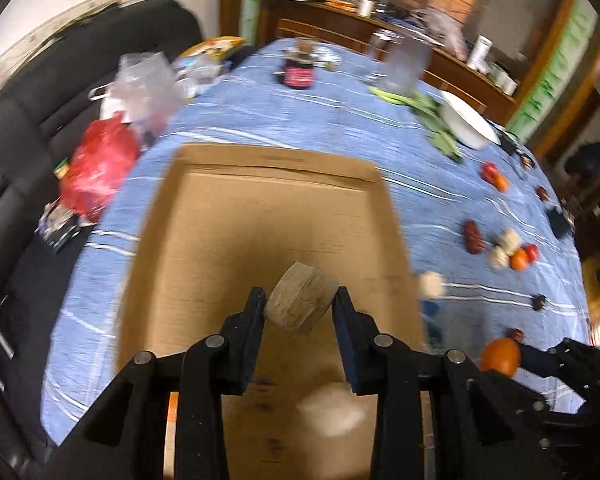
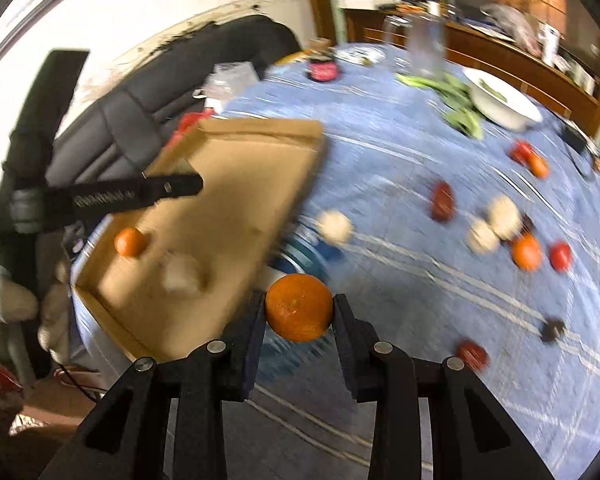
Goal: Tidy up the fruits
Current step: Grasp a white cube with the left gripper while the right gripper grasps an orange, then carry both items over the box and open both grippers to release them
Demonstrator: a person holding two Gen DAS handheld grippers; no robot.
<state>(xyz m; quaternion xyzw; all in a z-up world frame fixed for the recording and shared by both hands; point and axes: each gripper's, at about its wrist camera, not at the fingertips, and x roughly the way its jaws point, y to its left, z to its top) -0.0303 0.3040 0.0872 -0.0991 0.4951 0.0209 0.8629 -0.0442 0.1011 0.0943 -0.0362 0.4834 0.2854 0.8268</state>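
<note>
My left gripper (image 1: 300, 304) is shut on a pale beige fruit (image 1: 302, 304) and holds it above the open cardboard box (image 1: 260, 208). A blurred pale fruit (image 1: 332, 408) lies in the box below. My right gripper (image 2: 299, 308) is shut on an orange (image 2: 299, 307), held above the blue tablecloth (image 2: 420, 280) just right of the box (image 2: 228, 184). In the right wrist view the box holds an orange (image 2: 130, 242) and a pale fruit (image 2: 182, 274). The right gripper's orange shows in the left wrist view (image 1: 500, 356).
Loose fruits lie on the cloth to the right: dark red ones (image 2: 443, 200), pale ones (image 2: 496, 220), an orange (image 2: 527, 253) and a red one (image 2: 560, 256). A white bowl (image 2: 504, 108), green vegetables (image 2: 456, 96) and a jar (image 1: 299, 74) stand further back. A black sofa (image 1: 40, 100) holds bags.
</note>
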